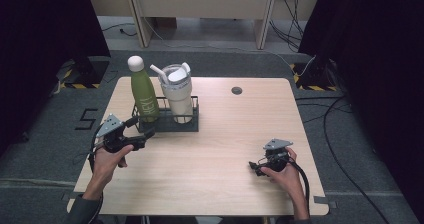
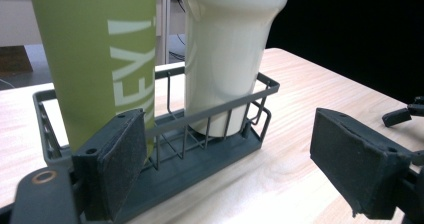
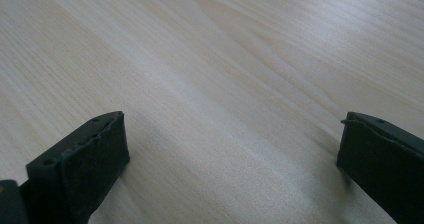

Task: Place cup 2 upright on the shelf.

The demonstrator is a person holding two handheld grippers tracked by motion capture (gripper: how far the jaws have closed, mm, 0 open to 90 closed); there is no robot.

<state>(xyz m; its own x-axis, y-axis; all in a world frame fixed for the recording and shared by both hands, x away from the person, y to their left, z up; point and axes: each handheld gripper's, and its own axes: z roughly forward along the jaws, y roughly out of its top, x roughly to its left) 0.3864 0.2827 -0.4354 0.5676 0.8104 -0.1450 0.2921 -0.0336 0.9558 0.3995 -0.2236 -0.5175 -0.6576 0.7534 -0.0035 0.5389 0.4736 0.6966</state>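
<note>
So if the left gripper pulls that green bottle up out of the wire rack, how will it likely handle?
The green bottle looks rigid, probably metal, so it should not flex. Its smooth, tapering wall may slip between the pads. It is tall and narrow, so it could tip once clear of the wire rack; the cream tumbler beside it leaves little room.

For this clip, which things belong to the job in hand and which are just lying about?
In the job: left gripper, jaws open at the wire rack; green bottle and cream tumbler standing in the rack.

Lying about: right gripper, open over bare table; cables on the floor.
</note>
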